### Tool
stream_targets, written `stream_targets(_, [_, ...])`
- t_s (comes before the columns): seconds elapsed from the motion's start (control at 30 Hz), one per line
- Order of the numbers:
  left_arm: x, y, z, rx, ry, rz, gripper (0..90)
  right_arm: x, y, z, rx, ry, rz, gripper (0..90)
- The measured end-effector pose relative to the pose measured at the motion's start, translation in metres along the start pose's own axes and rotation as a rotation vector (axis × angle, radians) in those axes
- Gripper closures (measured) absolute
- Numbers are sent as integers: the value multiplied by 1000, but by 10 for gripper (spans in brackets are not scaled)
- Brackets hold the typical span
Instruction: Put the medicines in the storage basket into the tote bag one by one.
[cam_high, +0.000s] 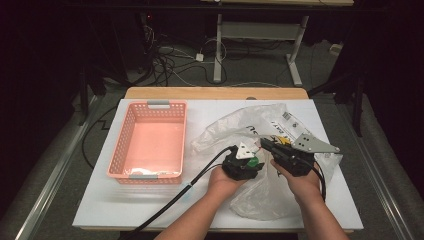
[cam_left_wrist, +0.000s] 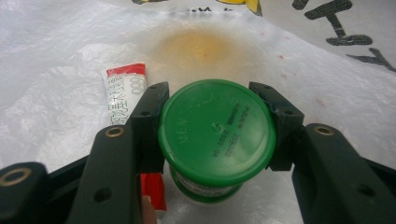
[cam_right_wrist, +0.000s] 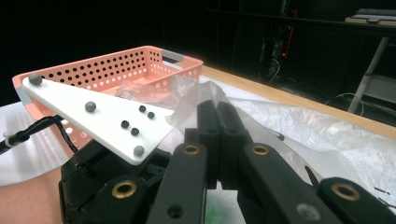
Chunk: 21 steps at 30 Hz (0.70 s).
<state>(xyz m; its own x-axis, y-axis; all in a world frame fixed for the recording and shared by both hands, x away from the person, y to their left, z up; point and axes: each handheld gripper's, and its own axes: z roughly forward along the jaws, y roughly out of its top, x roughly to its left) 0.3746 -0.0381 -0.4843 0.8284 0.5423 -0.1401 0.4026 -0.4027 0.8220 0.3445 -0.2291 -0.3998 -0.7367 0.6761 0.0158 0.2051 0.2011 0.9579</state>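
- Our left gripper (cam_left_wrist: 215, 135) has its jaws clamped on either side of a green-lidded jar (cam_left_wrist: 215, 133); in the left gripper view the pads press the lid's rim at 9 and 3 o'clock.
- In the high view the jar (cam_high: 253, 162) sits at the mouth of the clear plastic bag (cam_high: 260, 195), right of the surface's centre, with the pink basket (cam_high: 150, 175) away at 9 o'clock from it.
- Our right gripper (cam_right_wrist: 219, 135) has its jaws fully closed, and a fold of the bag's film (cam_right_wrist: 201, 98) rises from between their tips, so we judge that it is pinching the bag open.
- We expect the jar to be light and rigid: a small plastic tub with a stiff lid. The lid's smooth round edge could turn or slide between flat pads, so a hold across the full width, as now, seems soundest.
- A lid-only grip could loosen the lid if it is just pressed on; we cannot tell how it fastens.
- The bag is thin, soft and slippery, and will cling and drag on the jar as it comes out. It is best held at the edge.
- A red-and-white tube (cam_left_wrist: 123, 91) lies under the film at 10 o'clock from the jar; we would avoid snagging it.
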Motion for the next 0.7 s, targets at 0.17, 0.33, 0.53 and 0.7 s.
stream_targets(0.17, [-1,0,-1,23,-2,5,485,1,1,-1,2,-1,-3,900])
stream_targets(0.33, [0,0,-4,49,-6,3,408,2,0,0,5,0,3,900])
stream_targets(0.53, [-1,-2,-9,49,-37,-12,363,3,0,2,9,7,-2,900])
stream_targets(0.7, [-2,-8,-19,57,-55,0,321,2,0,0,6,7,5,900])
